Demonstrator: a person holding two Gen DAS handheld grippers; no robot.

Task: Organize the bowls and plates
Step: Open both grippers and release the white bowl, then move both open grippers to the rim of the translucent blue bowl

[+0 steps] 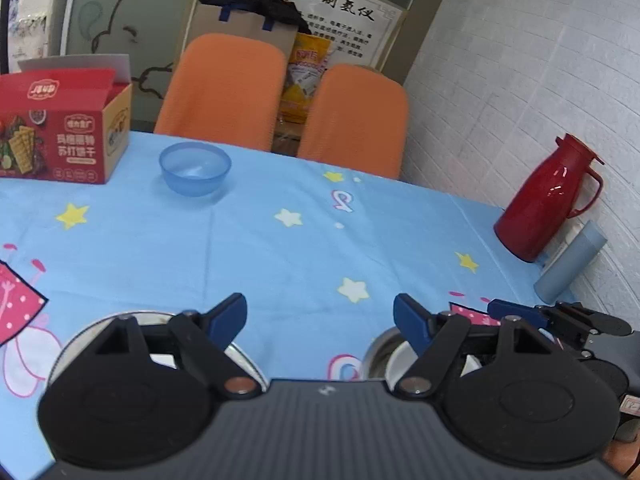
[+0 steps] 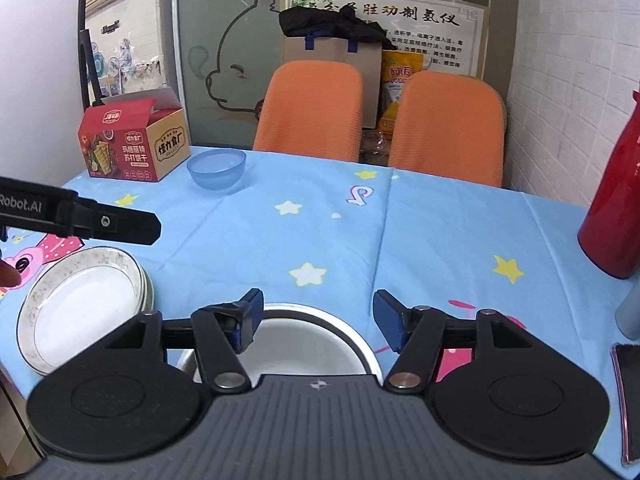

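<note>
A blue translucent bowl point(image 1: 195, 168) stands at the far side of the table, next to the red box; it also shows in the right wrist view point(image 2: 216, 169). A stack of white plates point(image 2: 86, 308) lies at the near left. A white bowl with a metal rim point(image 2: 308, 340) sits right under my right gripper point(image 2: 318, 320), which is open and empty above it. My left gripper point(image 1: 320, 320) is open and empty, between the plates point(image 1: 244, 354) and the metal-rimmed bowl point(image 1: 380, 354). The left gripper's finger also shows in the right wrist view point(image 2: 116, 226).
A red cracker box point(image 1: 60, 136) stands at the far left. A red thermos jug point(image 1: 546, 200) and a grey-blue bottle point(image 1: 570, 264) stand by the right wall. Two orange chairs point(image 1: 228, 88) face the far edge. A phone point(image 2: 628, 396) lies at the near right.
</note>
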